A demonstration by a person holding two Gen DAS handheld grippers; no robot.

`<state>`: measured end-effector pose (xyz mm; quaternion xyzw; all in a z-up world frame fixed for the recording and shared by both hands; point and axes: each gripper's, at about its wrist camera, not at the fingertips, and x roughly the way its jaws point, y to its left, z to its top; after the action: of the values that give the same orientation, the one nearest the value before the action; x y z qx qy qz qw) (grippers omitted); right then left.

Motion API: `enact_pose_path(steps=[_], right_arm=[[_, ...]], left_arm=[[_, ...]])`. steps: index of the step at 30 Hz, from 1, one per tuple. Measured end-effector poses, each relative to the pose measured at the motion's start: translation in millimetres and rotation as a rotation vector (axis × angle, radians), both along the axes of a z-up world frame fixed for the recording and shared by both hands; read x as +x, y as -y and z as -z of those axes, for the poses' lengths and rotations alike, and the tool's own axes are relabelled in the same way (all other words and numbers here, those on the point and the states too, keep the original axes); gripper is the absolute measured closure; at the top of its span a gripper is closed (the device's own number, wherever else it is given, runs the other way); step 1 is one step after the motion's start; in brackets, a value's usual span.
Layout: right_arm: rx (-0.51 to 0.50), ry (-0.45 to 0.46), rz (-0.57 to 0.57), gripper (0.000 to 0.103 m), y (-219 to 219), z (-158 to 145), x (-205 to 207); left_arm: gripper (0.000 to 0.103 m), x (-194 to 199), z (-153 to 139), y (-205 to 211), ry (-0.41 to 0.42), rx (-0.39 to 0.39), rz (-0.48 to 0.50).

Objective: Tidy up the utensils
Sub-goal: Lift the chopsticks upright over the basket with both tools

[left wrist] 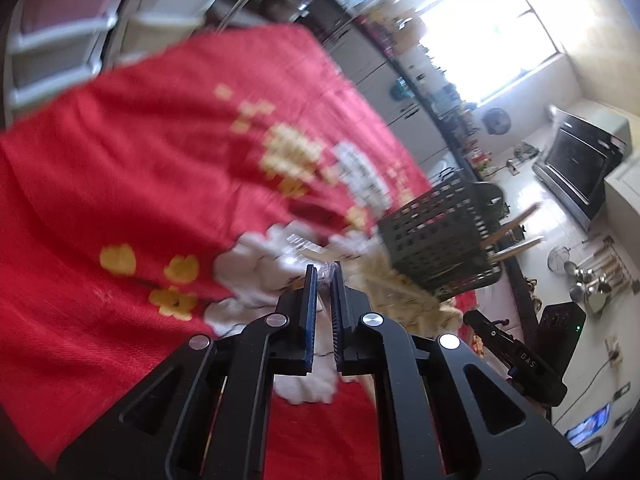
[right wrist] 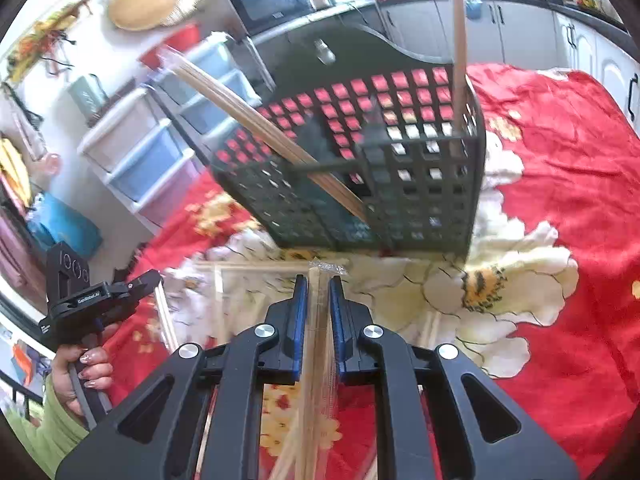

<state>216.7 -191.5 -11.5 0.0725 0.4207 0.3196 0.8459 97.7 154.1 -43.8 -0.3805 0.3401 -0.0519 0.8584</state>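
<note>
Left wrist view: the left gripper is narrowed around something thin and clear-wrapped at its tips, probably a wrapped chopstick, though blur hides what exactly. It hangs over the red flowered cloth, and the black basket stands to its right with chopsticks poking from its mouth. Right wrist view: at far left the left gripper shows in a hand. At centre the right gripper is closed on a wrapped chopstick pair, pointed at the basket just ahead. More wrapped pairs lie on the cloth before it. The step in hand looks like carrying a pair to the basket. Next, it likely needs lifting above the rim, tipping upright, and lowering into a compartment before release.
</note>
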Motion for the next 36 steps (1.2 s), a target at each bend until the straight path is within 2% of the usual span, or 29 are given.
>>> enact_pose_path(steps=[15,27,36], right_arm=[[0.072,0.23,-0.008,0.092,-2.2,-60.4,-41.6],[0.103,0.389,0.048,0.092,17.9,-91.3,-53.7],[0.14,0.475,0.09,0.092,25.8,-112.8,-49.1]], left_arm=[[0.101,-0.5,-87.1,45.8,0.228,0.072,0.082],[0.101,14.0,-129.1,81.9,0.323,0.116,0.162],[0.101,24.3,-157.2,88.8,0.398,0.167,0.148]])
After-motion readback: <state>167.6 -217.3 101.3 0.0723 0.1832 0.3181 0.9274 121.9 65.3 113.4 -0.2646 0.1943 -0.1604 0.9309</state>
